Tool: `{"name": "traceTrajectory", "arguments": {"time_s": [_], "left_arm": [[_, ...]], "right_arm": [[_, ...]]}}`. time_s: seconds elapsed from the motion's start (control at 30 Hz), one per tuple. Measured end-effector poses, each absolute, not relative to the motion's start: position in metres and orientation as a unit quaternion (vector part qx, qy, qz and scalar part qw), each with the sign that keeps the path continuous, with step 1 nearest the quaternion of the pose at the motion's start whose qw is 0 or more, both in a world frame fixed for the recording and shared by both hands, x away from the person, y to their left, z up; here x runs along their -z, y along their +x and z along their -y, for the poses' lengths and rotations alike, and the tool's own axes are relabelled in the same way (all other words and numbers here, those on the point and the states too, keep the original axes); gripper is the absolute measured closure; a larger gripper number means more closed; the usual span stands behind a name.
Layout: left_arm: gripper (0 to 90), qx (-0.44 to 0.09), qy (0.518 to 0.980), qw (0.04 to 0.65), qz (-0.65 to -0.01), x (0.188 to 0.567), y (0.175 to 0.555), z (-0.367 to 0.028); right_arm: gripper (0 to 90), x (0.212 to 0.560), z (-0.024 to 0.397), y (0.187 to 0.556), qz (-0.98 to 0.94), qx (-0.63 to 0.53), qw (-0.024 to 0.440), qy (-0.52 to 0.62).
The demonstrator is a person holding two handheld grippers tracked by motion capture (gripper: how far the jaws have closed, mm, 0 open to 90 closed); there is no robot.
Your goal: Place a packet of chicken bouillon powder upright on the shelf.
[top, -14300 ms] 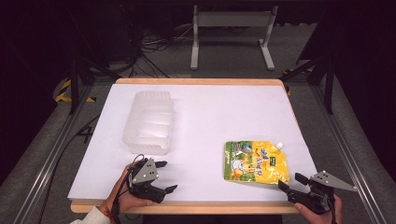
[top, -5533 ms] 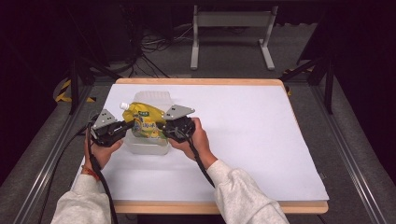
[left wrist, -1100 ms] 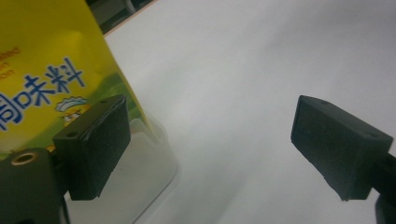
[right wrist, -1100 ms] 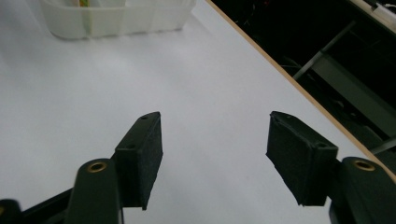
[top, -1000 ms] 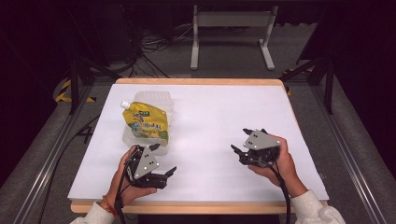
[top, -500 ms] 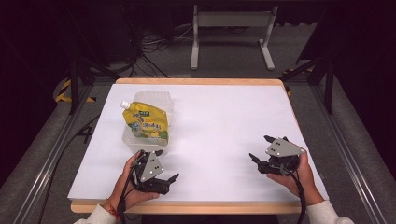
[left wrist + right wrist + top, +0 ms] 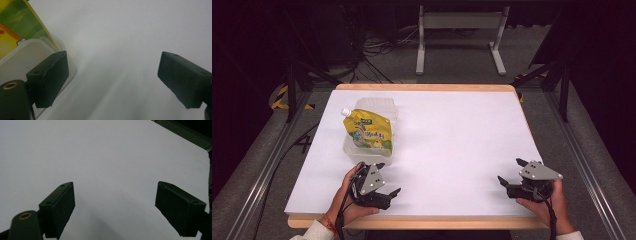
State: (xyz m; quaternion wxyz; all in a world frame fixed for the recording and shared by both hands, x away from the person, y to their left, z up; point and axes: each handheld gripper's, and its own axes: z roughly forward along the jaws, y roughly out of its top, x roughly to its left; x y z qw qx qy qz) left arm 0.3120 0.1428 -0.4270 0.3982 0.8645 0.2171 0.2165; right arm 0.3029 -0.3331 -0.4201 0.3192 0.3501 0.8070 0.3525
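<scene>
A yellow and green spouted pouch (image 7: 366,130) lies in a clear plastic container (image 7: 384,107) at the table's left side; the pouch (image 7: 15,27) and the container's rim (image 7: 32,53) appear at the left of the left gripper view. My left gripper (image 7: 388,179) rests near the front edge, just in front of the container, open and empty (image 7: 113,80). My right gripper (image 7: 512,171) sits near the front right corner, open with only bare white table between its jaws (image 7: 115,210).
The white table top (image 7: 452,135) has a wooden edge. A metal stand (image 7: 459,30) and cables lie on the floor behind the table. Dark rails run along both sides.
The right gripper has drawn back from the table's middle right to the front right corner. The left gripper has barely shifted. Earlier, the pouch was carried from the right side into the container.
</scene>
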Motion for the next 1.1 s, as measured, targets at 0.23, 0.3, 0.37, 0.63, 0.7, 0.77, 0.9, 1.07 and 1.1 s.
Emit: {"name": "traceTrajectory", "arguments": {"time_s": [0.23,0.3,0.37,0.63,0.7,0.77,0.9,1.07,1.1], "left_arm": [[10.3,-0.209,0.870,0.391,-0.215,0.433,0.316,-0.148],[10.3,-0.208,0.871,0.391,-0.214,0.434,0.316,-0.148],[10.3,-0.207,0.873,0.389,-0.210,0.433,0.317,-0.147],[10.2,-0.199,0.873,0.393,-0.208,0.435,0.316,-0.146],[10.2,-0.193,0.872,0.397,-0.213,0.436,0.317,-0.147],[10.2,-0.184,0.872,0.399,-0.215,0.439,0.318,-0.149],[10.2,-0.170,0.869,0.408,-0.222,0.440,0.317,-0.150],[10.2,-0.175,0.870,0.405,-0.220,0.439,0.317,-0.150],[10.2,-0.176,0.870,0.403,-0.221,0.439,0.317,-0.150]], "right_arm": [[16.0,0.427,0.345,0.289,-0.797,-0.355,0.315,0.373],[15.9,0.428,0.349,0.284,-0.792,-0.353,0.323,0.378],[15.9,0.430,0.354,0.281,-0.787,-0.359,0.315,0.390],[15.6,0.431,0.355,0.282,-0.784,-0.361,0.315,0.394],[15.7,0.432,0.353,0.282,-0.786,-0.360,0.314,0.393],[15.6,0.432,0.350,0.283,-0.790,-0.356,0.314,0.388],[15.5,0.430,0.346,0.283,-0.792,-0.355,0.318,0.380],[15.2,0.434,0.344,0.285,-0.797,-0.349,0.315,0.379],[15.2,0.434,0.344,0.286,-0.798,-0.348,0.315,0.379]]}}
